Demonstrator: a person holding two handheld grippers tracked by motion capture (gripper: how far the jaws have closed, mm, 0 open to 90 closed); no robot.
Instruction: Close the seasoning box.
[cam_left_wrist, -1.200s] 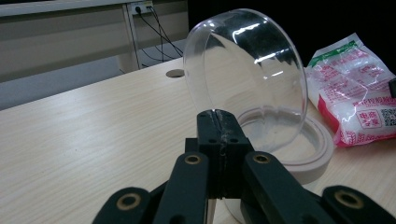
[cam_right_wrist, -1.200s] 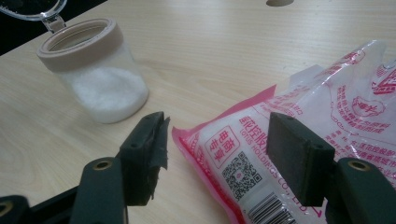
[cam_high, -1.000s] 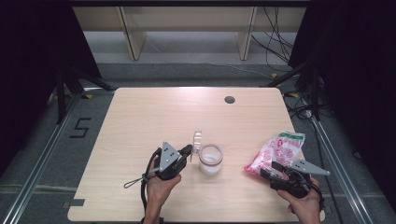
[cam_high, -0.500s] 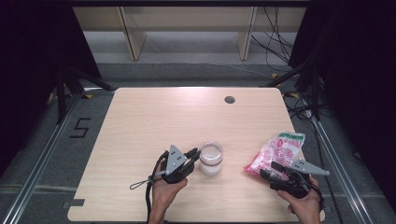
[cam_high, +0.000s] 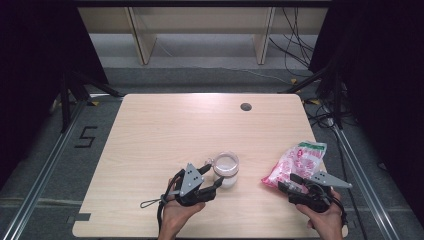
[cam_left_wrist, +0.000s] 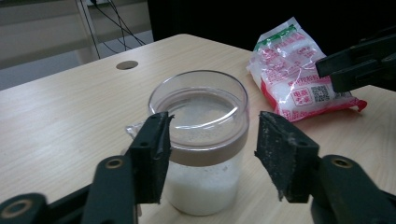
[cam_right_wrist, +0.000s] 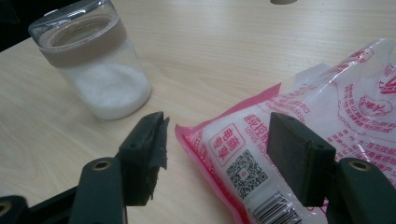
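Observation:
A clear jar (cam_high: 226, 165) with a brown band and white grains in its bottom stands open at the table's front middle. My left gripper (cam_high: 214, 175) lies level at its left. Its jaws (cam_left_wrist: 212, 126) have just been opening and stand either side of the jar (cam_left_wrist: 201, 140); the right pad is clear of the glass. A small clear plastic scrap (cam_left_wrist: 132, 129) lies behind the left jaw. A pink and white bag (cam_high: 300, 157) lies at the right. My right gripper (cam_high: 286, 181) is open over its near corner (cam_right_wrist: 233, 154), with the jaws (cam_right_wrist: 217, 130) apart.
The wooden table (cam_high: 165, 135) has a round cable hole (cam_high: 245, 106) at its far right. Shelf legs and loose cables lie on the floor beyond the far edge. Both hands rest close to the table's front edge.
My left gripper came down from above the jar to its side and opened around it; the small pale piece it held up is out of its jaws. The right gripper has kept still.

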